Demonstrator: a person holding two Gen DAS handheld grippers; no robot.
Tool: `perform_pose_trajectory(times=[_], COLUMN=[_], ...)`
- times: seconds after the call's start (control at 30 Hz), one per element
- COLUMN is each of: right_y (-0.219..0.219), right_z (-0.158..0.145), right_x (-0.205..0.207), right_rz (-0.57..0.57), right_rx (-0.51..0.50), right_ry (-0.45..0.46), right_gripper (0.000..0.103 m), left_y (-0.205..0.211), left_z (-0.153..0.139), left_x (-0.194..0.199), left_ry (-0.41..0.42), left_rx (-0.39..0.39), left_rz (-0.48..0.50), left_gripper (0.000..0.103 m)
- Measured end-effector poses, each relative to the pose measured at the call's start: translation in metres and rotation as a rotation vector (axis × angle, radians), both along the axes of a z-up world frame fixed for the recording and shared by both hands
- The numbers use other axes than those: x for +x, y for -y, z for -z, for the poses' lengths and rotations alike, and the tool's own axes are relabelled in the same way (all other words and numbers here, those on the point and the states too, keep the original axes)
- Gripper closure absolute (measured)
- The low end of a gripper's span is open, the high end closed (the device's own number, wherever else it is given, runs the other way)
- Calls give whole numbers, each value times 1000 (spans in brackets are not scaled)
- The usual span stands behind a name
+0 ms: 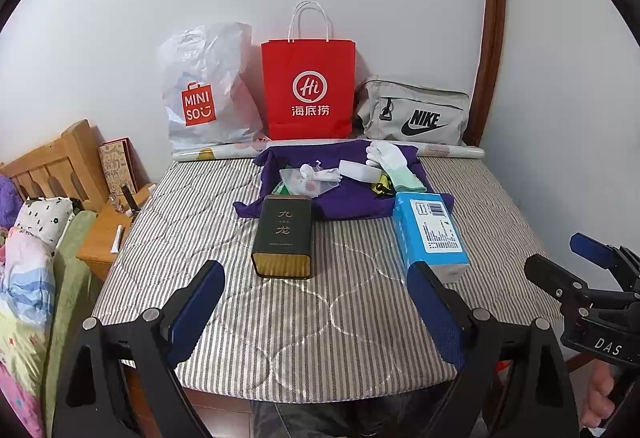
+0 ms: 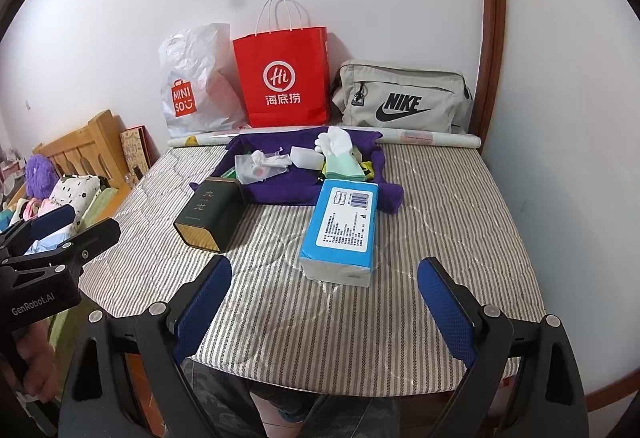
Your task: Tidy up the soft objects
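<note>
I hold both sets of fingers spread wide and empty above the near edge of the bed (image 2: 460, 206); the blue tissue pack (image 2: 344, 228) lies straight ahead of my right gripper (image 2: 326, 312), long axis pointing away; my left gripper (image 1: 318, 312) faces the dark tin (image 1: 283, 236) instead.

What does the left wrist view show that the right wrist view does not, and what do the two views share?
Only the left wrist view shows the right gripper, open, at its right edge, and a wooden side table. Only the right wrist view shows the left gripper, open, at its left edge, and a purple fuzzy thing. Both show the dark tin, blue tissue pack, purple cloth, white glove and three bags along the wall.
</note>
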State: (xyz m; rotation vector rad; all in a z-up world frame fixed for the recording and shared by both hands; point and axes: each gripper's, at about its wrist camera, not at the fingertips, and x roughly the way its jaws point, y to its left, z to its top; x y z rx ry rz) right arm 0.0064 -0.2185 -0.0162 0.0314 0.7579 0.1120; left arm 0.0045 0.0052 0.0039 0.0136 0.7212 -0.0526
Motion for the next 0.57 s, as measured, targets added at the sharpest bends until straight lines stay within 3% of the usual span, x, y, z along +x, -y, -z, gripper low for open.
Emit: perform_pose_trajectory(times=[0.57], right_y=[0], right_z=[0], right_x=[1], right_rz=[-7], right_rx=[-10], right_ry=[3], right_gripper=[10], left_y=[2], left_z=[1], left_x=[-2], left_ry=[-1], left_rx=[-1], left_rz=[0], left_gripper=[11])
